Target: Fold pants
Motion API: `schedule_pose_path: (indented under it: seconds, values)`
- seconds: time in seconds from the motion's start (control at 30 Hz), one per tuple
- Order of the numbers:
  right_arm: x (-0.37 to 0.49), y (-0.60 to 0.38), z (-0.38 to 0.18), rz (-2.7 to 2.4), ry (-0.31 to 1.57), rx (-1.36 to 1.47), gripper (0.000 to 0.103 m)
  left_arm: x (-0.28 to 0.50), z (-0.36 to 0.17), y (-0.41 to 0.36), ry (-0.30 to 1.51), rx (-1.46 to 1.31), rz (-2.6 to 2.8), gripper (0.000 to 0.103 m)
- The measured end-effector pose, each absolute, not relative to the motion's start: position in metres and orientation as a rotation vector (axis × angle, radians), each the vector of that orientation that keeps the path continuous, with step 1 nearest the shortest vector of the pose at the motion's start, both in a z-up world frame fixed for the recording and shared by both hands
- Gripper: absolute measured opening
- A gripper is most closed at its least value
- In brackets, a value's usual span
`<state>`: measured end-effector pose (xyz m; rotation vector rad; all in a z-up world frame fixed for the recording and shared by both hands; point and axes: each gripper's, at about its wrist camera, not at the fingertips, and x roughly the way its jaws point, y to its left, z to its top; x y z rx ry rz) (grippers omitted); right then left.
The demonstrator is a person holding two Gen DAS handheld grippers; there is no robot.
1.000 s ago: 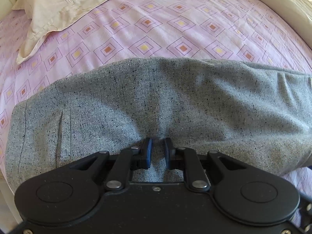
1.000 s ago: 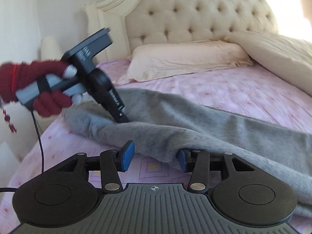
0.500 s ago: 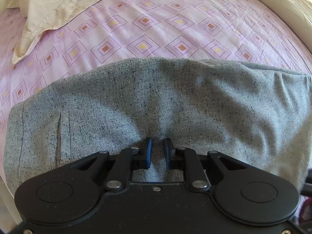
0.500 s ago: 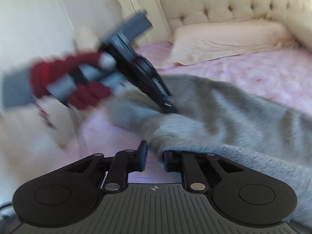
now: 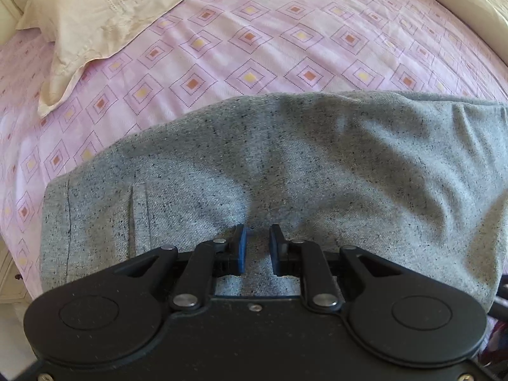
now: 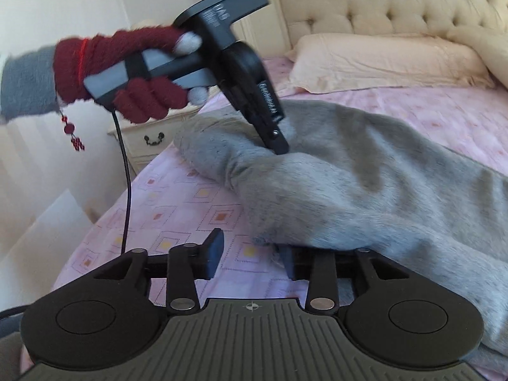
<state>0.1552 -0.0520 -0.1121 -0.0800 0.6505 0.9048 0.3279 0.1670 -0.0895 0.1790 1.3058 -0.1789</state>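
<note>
Grey speckled pants [image 5: 285, 165] lie across the pink patterned bed; they also show in the right wrist view [image 6: 365, 184]. My left gripper [image 5: 256, 247] is shut on a pinch of the pants fabric, with cloth bunched between its blue pads. In the right wrist view the left gripper [image 6: 279, 146] presses its tip into the cloth, held by a red-gloved hand [image 6: 127, 73]. My right gripper [image 6: 250, 254] is open at the near edge of the pants; the cloth drapes over its right finger [image 6: 287, 263] and the left finger [image 6: 214, 250] is bare.
A cream pillow [image 5: 104, 16] lies at the head of the bed, below the tufted headboard [image 6: 397, 3]. A second pillow [image 6: 476, 44] lies to the right. A cream nightstand [image 6: 152, 139] stands beside the bed's left edge. A black cable [image 6: 125, 171] hangs from the left gripper.
My right gripper was open, closed on the pants edge half a second ago, and is open again now. My left gripper stayed shut on the cloth and shifted a little with it.
</note>
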Motion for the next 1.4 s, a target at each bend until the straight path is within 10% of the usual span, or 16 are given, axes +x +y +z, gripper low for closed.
schedule_pose_path:
  seconds: [0.17, 0.27, 0.47, 0.8, 1.17, 1.4]
  values:
    - [0.149, -0.013, -0.119, 0.804, 0.574, -0.301, 0.035, 0.329, -0.093, 0.167, 1.306, 0.173, -0.175, 0.026]
    - [0.159, -0.021, -0.109, 0.896, 0.678, -0.199, 0.002, 0.322, -0.081, 0.171, 1.288, 0.196, -0.205, 0.027]
    - [0.183, -0.078, -0.097, 1.078, 0.874, 0.299, 0.002, 0.302, -0.070, 0.213, 1.250, 0.177, -0.180, 0.027]
    - [0.159, -0.047, -0.139, 1.090, 1.033, 0.177, 0.002, 0.284, -0.087, 0.239, 1.256, 0.173, -0.075, 0.031]
    - [0.130, -0.077, -0.080, 0.918, 0.647, 0.040, 0.007, 0.285, -0.091, 0.223, 1.242, 0.360, -0.057, 0.043]
    - [0.177, -0.118, -0.105, 0.431, 0.787, -0.300, 0.007, 0.285, -0.091, 0.226, 1.242, 0.328, -0.054, 0.044]
